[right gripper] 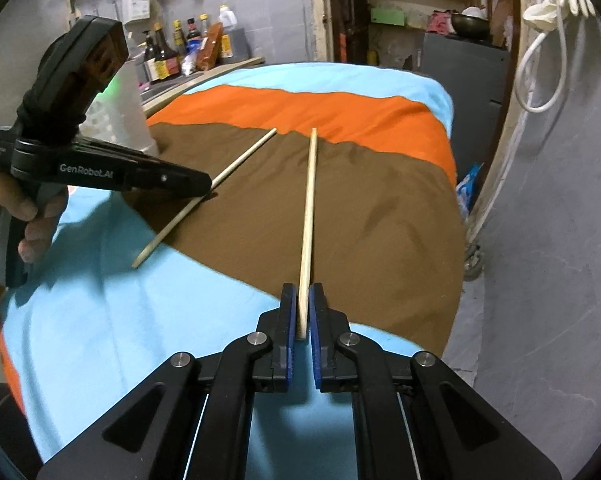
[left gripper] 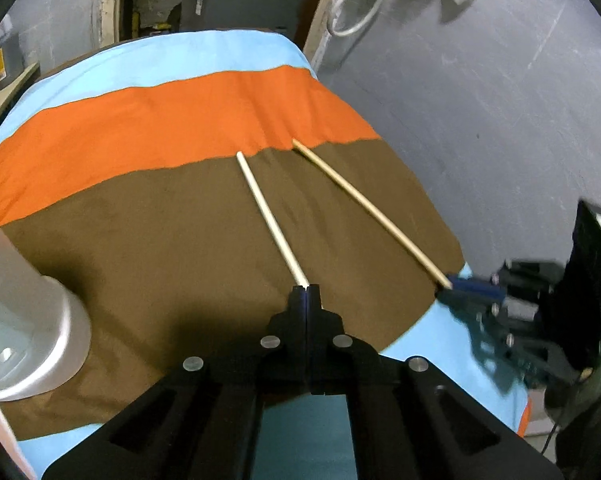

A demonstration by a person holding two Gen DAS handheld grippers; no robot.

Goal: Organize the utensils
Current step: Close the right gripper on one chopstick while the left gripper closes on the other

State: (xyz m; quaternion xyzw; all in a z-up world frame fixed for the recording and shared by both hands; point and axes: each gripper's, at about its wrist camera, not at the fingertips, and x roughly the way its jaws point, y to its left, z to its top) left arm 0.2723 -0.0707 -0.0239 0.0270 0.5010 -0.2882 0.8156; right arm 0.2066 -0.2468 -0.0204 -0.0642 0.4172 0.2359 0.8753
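Two wooden chopsticks lie on a brown, orange and blue cloth. My left gripper (left gripper: 306,289) is shut on the near part of the pale chopstick (left gripper: 270,218), which points away toward the orange band. It shows from the side in the right wrist view (right gripper: 208,182), clamped on that chopstick (right gripper: 236,166) partway along. My right gripper (right gripper: 303,300) has its blue pads closed against the second chopstick (right gripper: 308,216). In the left wrist view the right gripper (left gripper: 456,282) grips the near end of that chopstick (left gripper: 364,208).
A translucent plastic container (left gripper: 24,320) stands at the left on the cloth (left gripper: 140,220); it also shows behind the left gripper in the right wrist view (right gripper: 116,116). The table's right edge drops to a grey floor (left gripper: 500,140). Bottles (right gripper: 172,52) stand on a counter behind.
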